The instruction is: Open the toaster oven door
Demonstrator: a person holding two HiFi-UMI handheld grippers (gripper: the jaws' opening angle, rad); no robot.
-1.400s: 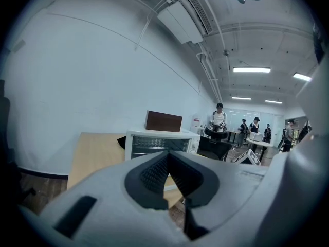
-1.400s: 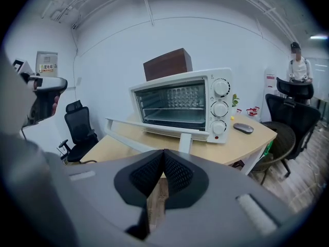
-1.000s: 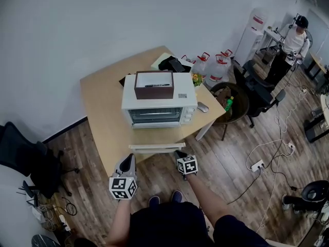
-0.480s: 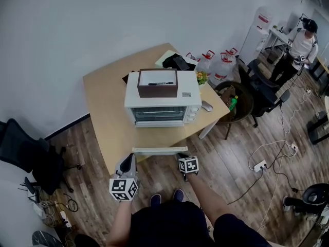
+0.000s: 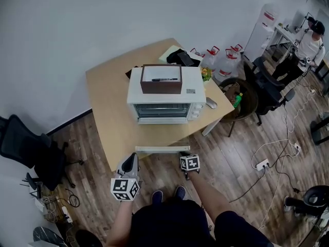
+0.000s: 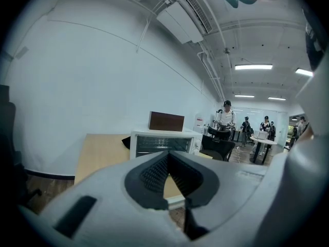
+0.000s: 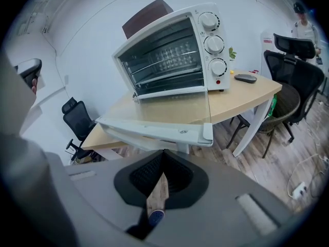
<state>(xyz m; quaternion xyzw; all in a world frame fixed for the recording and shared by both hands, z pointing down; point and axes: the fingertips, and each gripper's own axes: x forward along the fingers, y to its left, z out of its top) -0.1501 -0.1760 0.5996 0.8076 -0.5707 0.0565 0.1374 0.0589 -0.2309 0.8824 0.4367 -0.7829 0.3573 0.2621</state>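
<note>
Your toaster oven (image 5: 163,99) sat on the counter (image 5: 105,107) with its door (image 5: 162,149) dropped fully open. The door lay flat and pointed toward you at the counter's near edge. Your right claw (image 5: 183,155) was clenched on nothing, its tips just beside the door's right front corner. Your left claw (image 5: 129,162) was clenched and empty too, held near the counter's edge, left of the door. A brown box (image 5: 161,89) holding a pen (image 5: 164,79) rested on the oven's top.
</note>
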